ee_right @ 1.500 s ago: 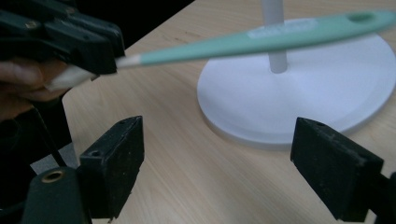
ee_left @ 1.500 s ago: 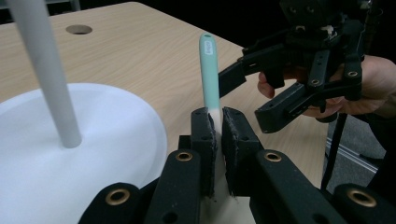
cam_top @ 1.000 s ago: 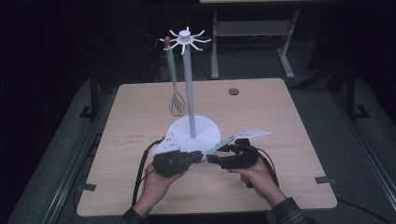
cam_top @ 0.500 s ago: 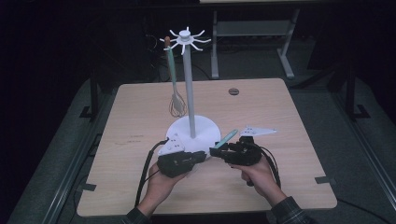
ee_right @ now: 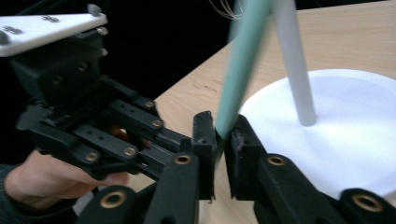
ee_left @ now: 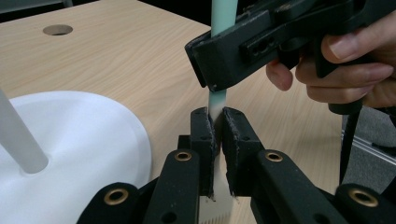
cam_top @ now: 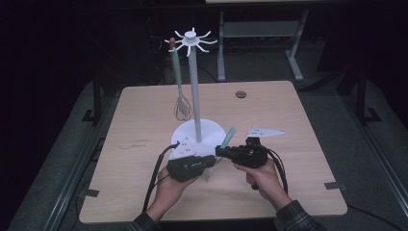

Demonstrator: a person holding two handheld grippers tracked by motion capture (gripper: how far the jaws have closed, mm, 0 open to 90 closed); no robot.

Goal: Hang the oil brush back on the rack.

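Gripping one mint-green utensil (cam_top: 228, 136) from two sides: the left gripper (ee_left: 216, 122) is clamped on its lower part, near the flat whitish end, and the right gripper (ee_right: 221, 132) has just been closing, with its pads now pressed on the green handle higher up. Landmark is the white stand (cam_top: 197, 133), a round base with a tall pole and hooked arms at the top. The utensil sits just in front of the stand's base, low over the table (cam_top: 298, 125), with its handle tilted up and toward the pole. A whisk (cam_top: 182, 107) with a matching green handle hangs from one arm of the stand, left of the pole. Judged step: a handover between grippers, or a re-grip, ahead of hanging the utensil on the stand. Next move probably calls for the left gripper to let go so the right can carry the utensil alone, then lift its top end to a free hook. Whether the handle end has a loop cannot be told from these views.
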